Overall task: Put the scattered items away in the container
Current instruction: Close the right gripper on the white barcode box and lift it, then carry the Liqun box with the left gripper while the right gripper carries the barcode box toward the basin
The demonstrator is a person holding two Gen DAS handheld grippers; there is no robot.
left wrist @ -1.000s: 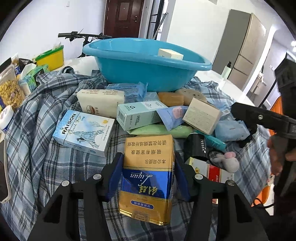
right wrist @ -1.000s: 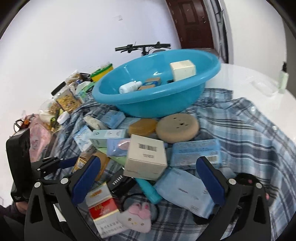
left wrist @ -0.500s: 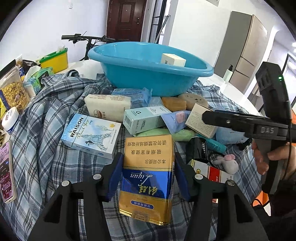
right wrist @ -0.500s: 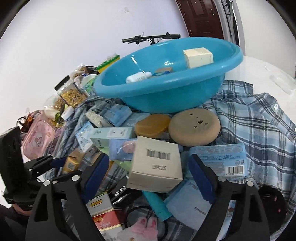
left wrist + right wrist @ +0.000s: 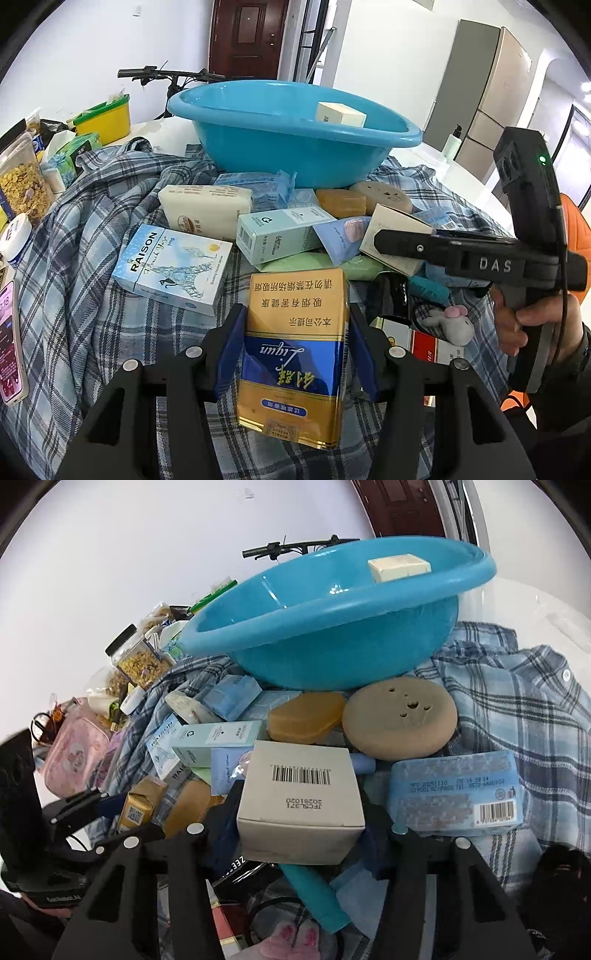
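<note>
The blue basin [image 5: 295, 147] sits at the back of a plaid shirt [image 5: 85, 236] spread over the table, and everything else is told from it. Inside the basin, near its far rim, lies a cream box [image 5: 340, 113]. Just in front of the basin's base sit an amber soap bar [image 5: 304, 716] and a round tan sponge [image 5: 400, 720], side by side and touching its wall. Nearer than those, in front of the basin, the right gripper [image 5: 301, 812] has its blue pads pressed on both sides of a white barcode box [image 5: 301, 794], jaws drawn in tight on it; the box looks tilted, its front edge lifted above the clutter. Beside that box, on the sponge's side, a blue tissue pack [image 5: 456, 794] lies flat on the shirt. Farther still from the basin, the left gripper [image 5: 295, 347] clamps a gold and blue cigarette carton [image 5: 295, 354] between its pads, holding it upright. Between that carton and the basin lie a RAISON box [image 5: 173, 269], a cream soap pack [image 5: 205, 212] and a pale green carton [image 5: 282, 232]. A person's hand [image 5: 532, 325] grips the right tool's handle, off to the side of the basin
</note>
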